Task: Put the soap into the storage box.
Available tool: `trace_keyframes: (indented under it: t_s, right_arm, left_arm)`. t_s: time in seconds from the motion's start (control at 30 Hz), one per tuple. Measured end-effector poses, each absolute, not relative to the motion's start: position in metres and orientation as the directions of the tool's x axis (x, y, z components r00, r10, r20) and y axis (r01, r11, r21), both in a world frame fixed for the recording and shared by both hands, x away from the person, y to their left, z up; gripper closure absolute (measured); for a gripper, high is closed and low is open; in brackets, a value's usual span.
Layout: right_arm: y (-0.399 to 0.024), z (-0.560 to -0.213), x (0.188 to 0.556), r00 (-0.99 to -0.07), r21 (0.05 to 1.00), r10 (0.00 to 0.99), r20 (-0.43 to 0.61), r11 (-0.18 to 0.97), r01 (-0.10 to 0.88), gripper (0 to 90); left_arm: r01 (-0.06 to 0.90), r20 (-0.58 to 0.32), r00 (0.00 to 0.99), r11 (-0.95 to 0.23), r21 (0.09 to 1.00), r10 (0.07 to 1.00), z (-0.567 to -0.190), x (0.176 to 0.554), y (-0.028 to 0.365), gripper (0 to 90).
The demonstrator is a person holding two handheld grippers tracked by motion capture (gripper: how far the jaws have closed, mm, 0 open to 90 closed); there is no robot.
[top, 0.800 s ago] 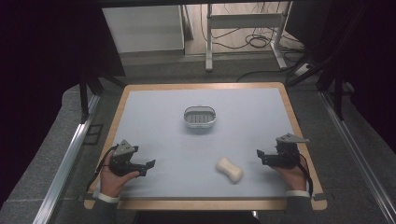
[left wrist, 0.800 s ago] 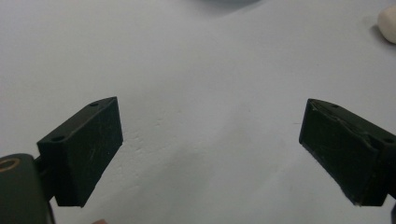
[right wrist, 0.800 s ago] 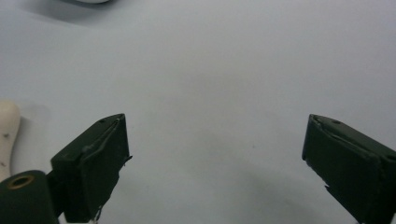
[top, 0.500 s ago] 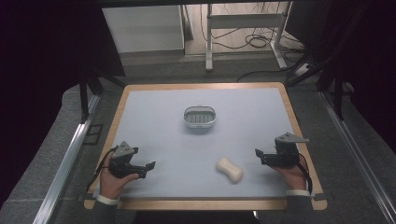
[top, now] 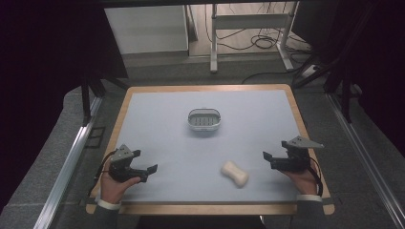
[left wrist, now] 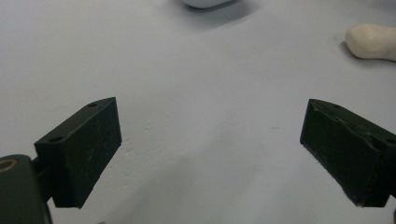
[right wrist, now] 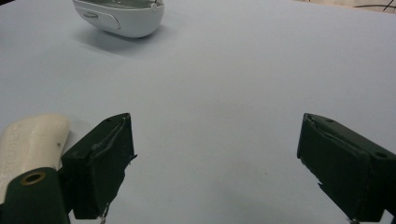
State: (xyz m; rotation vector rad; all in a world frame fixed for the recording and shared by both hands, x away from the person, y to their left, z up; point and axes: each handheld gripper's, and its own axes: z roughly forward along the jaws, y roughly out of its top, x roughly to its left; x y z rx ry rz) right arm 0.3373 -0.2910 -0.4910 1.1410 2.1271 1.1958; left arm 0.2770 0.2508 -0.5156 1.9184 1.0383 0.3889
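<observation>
A cream bar of soap (top: 234,173) lies on the pale blue mat near the table's front, right of centre. An oval white soap dish (top: 204,119) with a slotted grey insert stands at mid-table. My left gripper (top: 145,172) rests at the front left, open and holding nothing. My right gripper (top: 268,161) is open at the front right, a short way right of the soap. The left gripper view has the jaws (left wrist: 212,154) wide apart over bare mat, with the soap (left wrist: 373,41) far off at the upper right. In the right gripper view the soap (right wrist: 28,140) lies just outside the left jaw, the dish (right wrist: 119,16) beyond.
The mat (top: 162,138) is framed by a wooden table edge (top: 205,209). Metal rails run along both sides of the table. Behind it stand a white cabinet (top: 145,28) and a desk frame with cables on the floor.
</observation>
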Motion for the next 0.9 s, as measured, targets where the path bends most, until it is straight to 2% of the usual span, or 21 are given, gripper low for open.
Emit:
trace_keyframes:
  t_s: [0.27,0.37,0.5,0.9]
  right_arm:
    - [-0.289,-0.491,0.338,-0.562,0.841,0.827,0.009,0.298,0.452,11.0]
    - [-0.285,-0.491,0.338,-0.534,0.821,0.845,-0.029,0.325,0.469,13.4]
    - [-0.280,-0.489,0.338,-0.553,0.819,0.832,-0.043,0.346,0.457,13.7]
    - [-0.269,-0.470,0.327,-0.637,0.860,0.771,0.011,0.318,0.399,13.7]
  left_arm:
    - [0.508,-0.122,0.598,-0.256,0.823,0.792,-0.516,0.277,0.251,6.6]
    - [0.507,-0.119,0.596,-0.258,0.823,0.794,-0.517,0.278,0.250,6.7]
    - [0.507,-0.115,0.597,-0.262,0.821,0.794,-0.517,0.278,0.250,6.9]
    - [0.505,-0.125,0.594,-0.247,0.827,0.794,-0.513,0.276,0.255,7.1]
